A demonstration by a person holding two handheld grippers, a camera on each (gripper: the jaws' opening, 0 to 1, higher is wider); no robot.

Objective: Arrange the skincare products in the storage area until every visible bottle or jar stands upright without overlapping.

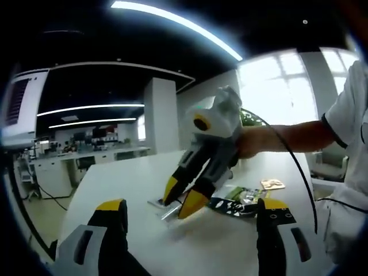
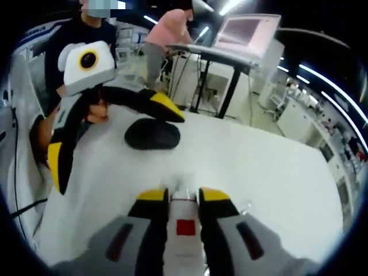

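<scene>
A: Starting with the left gripper view: left gripper (image 1: 190,210) hovering low over the white table (image 1: 115,178), jaws spread wide, nothing between them. Right gripper (image 1: 185,198) reaching in from the right, yellow tips pinching a small pale tube (image 1: 167,211) lying flat on the table's middle.

B: Anything else lying there?

A: Dark green sachet (image 1: 238,202) just beside those tips, small tan card (image 1: 272,184) farther toward the far edge.

B: Right gripper view, then?

A: Right gripper (image 2: 182,195) clamped narrow on a white tube with a red mark (image 2: 184,227), held between the jaws. Left gripper (image 2: 109,123) entering from the left, jaws gaping. Black mouse (image 2: 152,135) near the table's far side.

B: Step in hand?

A: Probably picking the fallen tube. Next: lifting, rotating upright, setting down clear of the sachet.
</scene>
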